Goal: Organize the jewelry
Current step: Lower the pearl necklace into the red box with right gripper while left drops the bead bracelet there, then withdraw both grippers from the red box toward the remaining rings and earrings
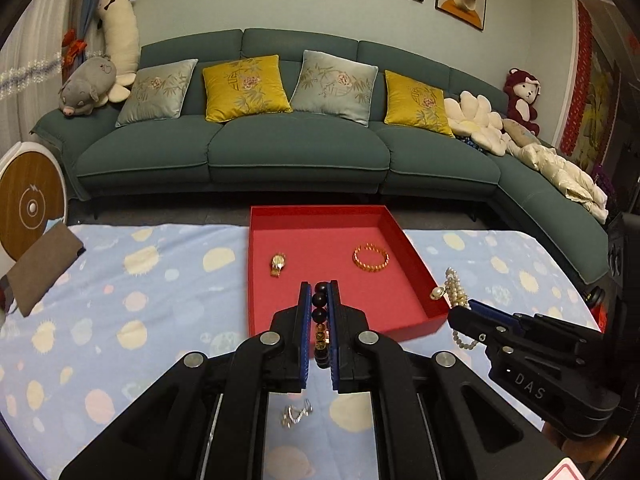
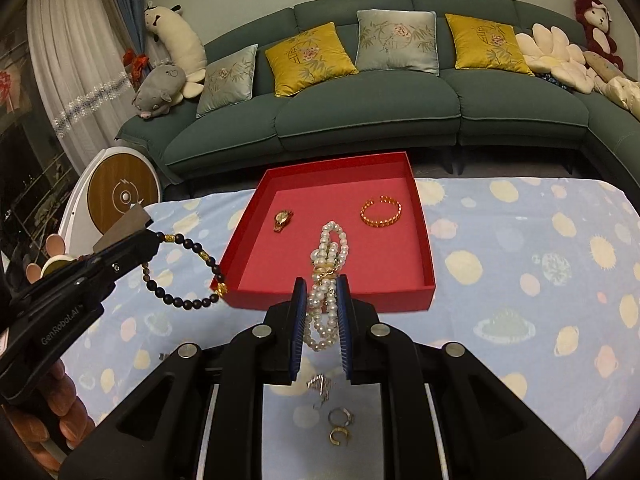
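- Step in hand: both tools carry jewelry above the spotted cloth (image 2: 520, 248), just short of the near wall of the red tray (image 2: 332, 296), so this looks like the carry-to-tray part of the job.
- The left gripper (image 1: 319, 292) has its blue pads pressed together on a dark bead bracelet (image 2: 188, 276); in the right wrist view the bracelet hangs in a loop from that tool, its low end near the tray's near left corner.
- The right gripper (image 2: 323, 292) pinches a bundle of pearl strands (image 2: 326, 276), which stick up above the pads and dangle below them.
- Already lying in the tray: a gold watch (image 2: 282, 219) at the left and a gold bangle (image 2: 381, 211) at the right, well apart, with bare floor between and in front of them.
- Next move, as I judge it: bring each piece over the tray wall, lower it onto bare floor, then spread the pads to let it drop.
- In the way: the dangling loops could catch on the tray's near wall if carried too low, and the two tools are close together, so the hanging pieces might tangle.
- Left on the cloth beneath the tools: a silver piece (image 2: 319, 387) and some small rings (image 2: 340, 424), not yet gathered.
- Around: a green sofa (image 1: 296, 152) with cushions and soft toys stands behind the table, clear of the work.
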`<state>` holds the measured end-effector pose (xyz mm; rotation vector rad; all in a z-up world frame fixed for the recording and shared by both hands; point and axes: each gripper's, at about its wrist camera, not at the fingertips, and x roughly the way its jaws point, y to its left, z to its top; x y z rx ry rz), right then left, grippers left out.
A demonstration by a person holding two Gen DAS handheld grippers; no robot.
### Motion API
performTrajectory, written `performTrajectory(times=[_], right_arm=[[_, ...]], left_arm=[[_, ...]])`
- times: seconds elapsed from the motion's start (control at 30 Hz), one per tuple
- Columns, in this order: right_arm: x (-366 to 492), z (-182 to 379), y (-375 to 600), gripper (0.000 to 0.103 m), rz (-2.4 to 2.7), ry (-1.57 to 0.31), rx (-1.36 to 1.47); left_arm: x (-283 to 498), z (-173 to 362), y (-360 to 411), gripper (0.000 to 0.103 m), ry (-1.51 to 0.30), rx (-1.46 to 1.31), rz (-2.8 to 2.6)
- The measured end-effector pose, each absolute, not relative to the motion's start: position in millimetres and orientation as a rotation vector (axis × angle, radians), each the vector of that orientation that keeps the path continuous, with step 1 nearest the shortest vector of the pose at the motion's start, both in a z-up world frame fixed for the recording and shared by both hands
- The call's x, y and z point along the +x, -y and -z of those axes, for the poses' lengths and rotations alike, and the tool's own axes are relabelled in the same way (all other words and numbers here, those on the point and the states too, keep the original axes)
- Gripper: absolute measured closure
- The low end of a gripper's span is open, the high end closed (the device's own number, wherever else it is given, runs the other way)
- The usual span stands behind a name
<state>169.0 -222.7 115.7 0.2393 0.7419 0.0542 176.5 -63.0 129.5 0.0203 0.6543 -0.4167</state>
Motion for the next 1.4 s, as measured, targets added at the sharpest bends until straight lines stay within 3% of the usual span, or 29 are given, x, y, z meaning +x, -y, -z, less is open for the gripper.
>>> performTrajectory(times=[0.43,0.97,1.03,1.17,1.23,1.4], right_arm=[[263,-52,227,0.089,-0.04,-0.861,0.215],[294,-18,245,0.086,0.005,-0.915,0.19],[293,-19,248,0.085,0.015,-0.906,0.196],[281,-44,255,0.069,0.04,-0.833,0.211],[270,-59,257,0.069,0.044,-0.798,0.203],[235,-88,261,0.068,0.036,-0.755,0.216]], left_arm=[[281,-69,88,0.098,-0.764,-0.003,0.372],[316,-19,92,0.097,-0.851,0.023,0.273],[318,-16,88,0.088,-0.864,0.028,0.252],[314,-26,77,0.07,-0.842,0.009,0.218],[306,-38,73,0.059,-0.818,0.005,0.209],[270,-73,65,0.051,-0.727,0.048,0.214]])
